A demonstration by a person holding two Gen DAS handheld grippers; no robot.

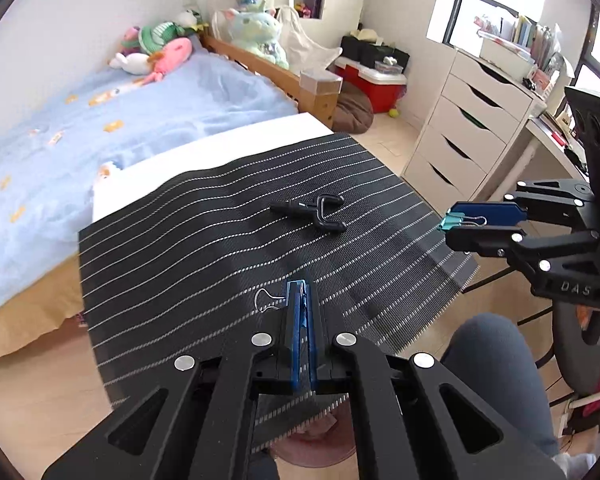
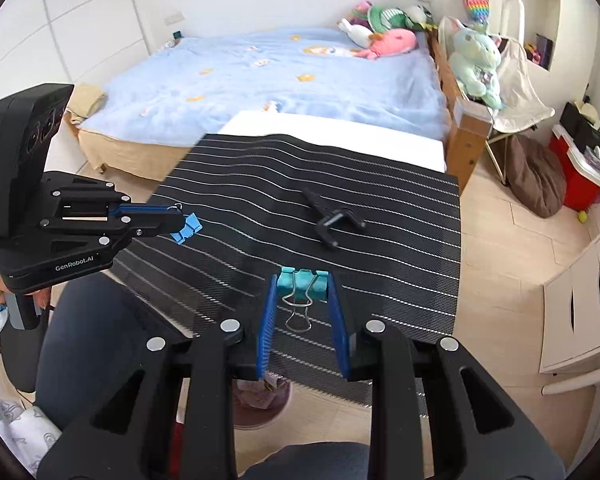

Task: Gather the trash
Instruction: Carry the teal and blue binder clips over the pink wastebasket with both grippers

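Nearest, the left claw (image 1: 300, 292) is clamped on a blue binder clip (image 2: 186, 229), its wire handle sticking out to the left; the right claw (image 2: 302, 286) pinches a teal binder clip (image 2: 300, 284) between its blue pads, wire loop hanging toward the camera; both hang above the desk's black striped mat (image 1: 204, 248); farther on the mat lies a black Y-shaped tool (image 1: 316, 210); beyond stands the blue bed (image 2: 280, 80).
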